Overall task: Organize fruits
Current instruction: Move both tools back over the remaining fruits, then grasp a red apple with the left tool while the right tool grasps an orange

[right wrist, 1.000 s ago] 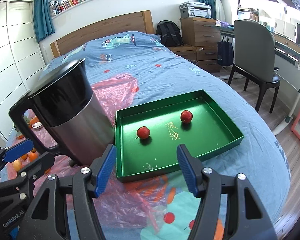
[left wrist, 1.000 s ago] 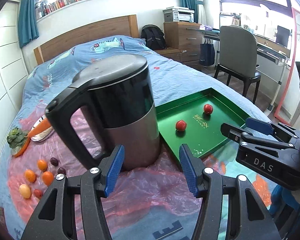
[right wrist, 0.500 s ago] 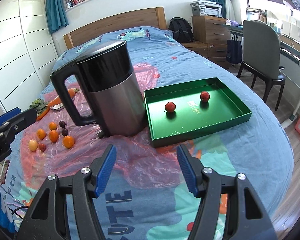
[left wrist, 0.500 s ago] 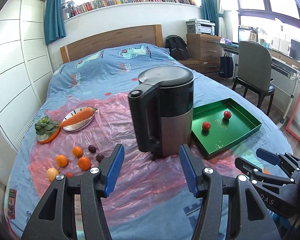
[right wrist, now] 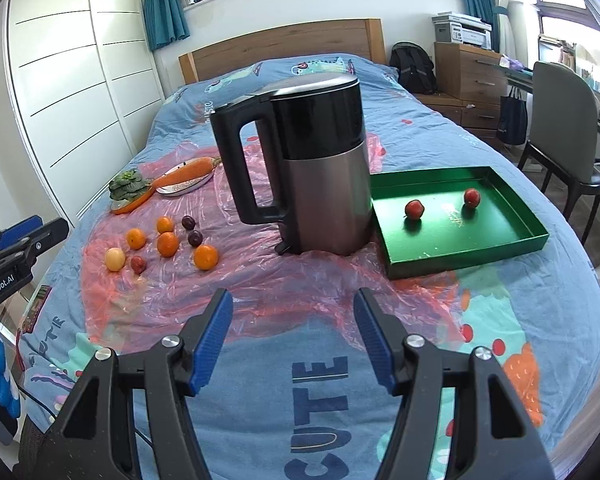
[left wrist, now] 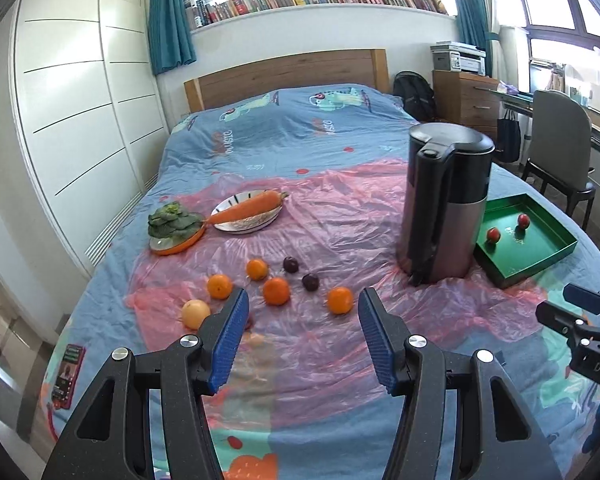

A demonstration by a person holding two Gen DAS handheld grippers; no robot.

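Left view
Left hand-held gripper (left wrist: 302,334): jaws apart, empty.
Oranges (left wrist: 276,290): left of kettle (left wrist: 444,204), on bed.

Right view
Right hand-held gripper (right wrist: 294,334): jaws apart, empty.
Tray (right wrist: 500,246): touching kettle's right side, two red fruits (right wrist: 414,209) inside.

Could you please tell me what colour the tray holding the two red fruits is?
The tray is green, clearest in the right wrist view.

A tall black-and-steel electric kettle (right wrist: 312,160) stands upright on crinkled pink plastic sheeting (right wrist: 260,276) beyond the tongs. Further off, left of the tongs, a long orange carrot (left wrist: 246,210) lies across a white patterned plate (left wrist: 248,222), beside leafy greens (left wrist: 174,222) on an orange dish.
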